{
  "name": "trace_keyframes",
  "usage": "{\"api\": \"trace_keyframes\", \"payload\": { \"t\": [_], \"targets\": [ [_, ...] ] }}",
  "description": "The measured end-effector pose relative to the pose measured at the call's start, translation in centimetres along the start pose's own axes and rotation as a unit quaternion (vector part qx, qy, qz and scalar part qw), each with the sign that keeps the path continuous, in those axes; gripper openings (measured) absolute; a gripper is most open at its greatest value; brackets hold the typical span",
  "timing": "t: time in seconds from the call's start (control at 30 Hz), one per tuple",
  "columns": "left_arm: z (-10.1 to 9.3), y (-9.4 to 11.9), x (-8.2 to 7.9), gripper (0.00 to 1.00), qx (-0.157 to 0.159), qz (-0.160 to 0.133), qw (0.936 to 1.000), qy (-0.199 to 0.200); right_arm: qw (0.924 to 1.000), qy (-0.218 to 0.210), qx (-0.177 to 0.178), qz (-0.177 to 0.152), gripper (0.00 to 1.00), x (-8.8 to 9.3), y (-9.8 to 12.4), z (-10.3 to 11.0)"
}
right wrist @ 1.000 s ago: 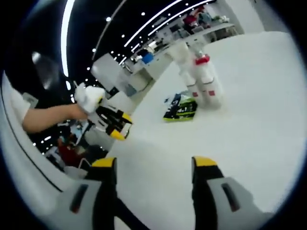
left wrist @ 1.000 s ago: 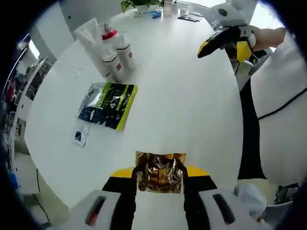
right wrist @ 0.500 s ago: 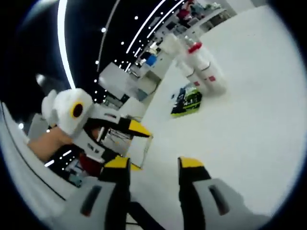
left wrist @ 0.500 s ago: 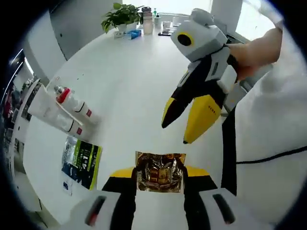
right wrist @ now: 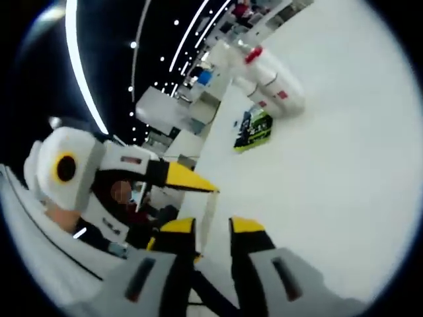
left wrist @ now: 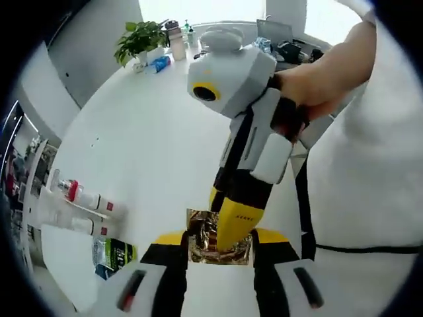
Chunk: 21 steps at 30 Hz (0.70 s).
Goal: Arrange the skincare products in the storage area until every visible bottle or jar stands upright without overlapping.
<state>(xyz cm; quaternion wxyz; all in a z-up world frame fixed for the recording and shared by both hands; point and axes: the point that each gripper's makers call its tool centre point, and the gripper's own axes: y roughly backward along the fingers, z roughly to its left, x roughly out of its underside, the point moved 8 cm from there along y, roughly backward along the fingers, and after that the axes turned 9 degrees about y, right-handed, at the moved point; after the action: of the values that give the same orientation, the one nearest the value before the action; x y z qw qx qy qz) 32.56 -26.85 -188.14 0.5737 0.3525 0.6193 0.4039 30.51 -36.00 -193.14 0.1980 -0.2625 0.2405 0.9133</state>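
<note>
My left gripper (left wrist: 219,235) is shut on a crinkled gold foil packet (left wrist: 202,243), held above the white table (left wrist: 152,145). My right gripper (left wrist: 228,223) reaches in from the upper right, its yellow fingertips against the packet's top edge. In the right gripper view, my right gripper (right wrist: 211,226) shows a narrow gap with the packet's thin edge (right wrist: 210,208) between the jaws, beside my left gripper (right wrist: 190,181). A red-capped white bottle (left wrist: 79,196), another white bottle (left wrist: 73,223) and a white tube lie together on the table; the bottles (right wrist: 268,76) also show far off.
A green and black sachet (left wrist: 111,253) lies next to the bottles, also seen as the sachet (right wrist: 251,127). A potted plant (left wrist: 139,41) and small items stand at the table's far edge. A person's hand (left wrist: 317,79) and white sleeve are at the right.
My right gripper has come across to the gold packet and its jaws have narrowed from wide to a small gap. My left gripper still holds the packet; both views have swung.
</note>
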Motion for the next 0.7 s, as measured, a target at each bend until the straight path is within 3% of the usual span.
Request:
{"api": "trace_keyframes", "payload": {
  "t": [0.27,0.5,0.7],
  "targets": [
    [-0.8,0.2,-1.4,0.39,-0.005,-0.014,0.9997,-0.019,0.9997,-0.010,-0.011,0.019,0.03,-0.3,0.0,0.2],
    [-1.1,0.5,-1.6,0.39,-0.003,-0.031,0.9994,-0.016,0.9997,-0.013,-0.017,0.014,0.00,-0.2,0.7,0.4],
    [-0.5,1.4,-0.5,0.40,-0.024,-0.066,0.9966,0.042,0.9998,-0.011,-0.016,0.008,0.00,-0.3,1.2,0.2]
  ]
}}
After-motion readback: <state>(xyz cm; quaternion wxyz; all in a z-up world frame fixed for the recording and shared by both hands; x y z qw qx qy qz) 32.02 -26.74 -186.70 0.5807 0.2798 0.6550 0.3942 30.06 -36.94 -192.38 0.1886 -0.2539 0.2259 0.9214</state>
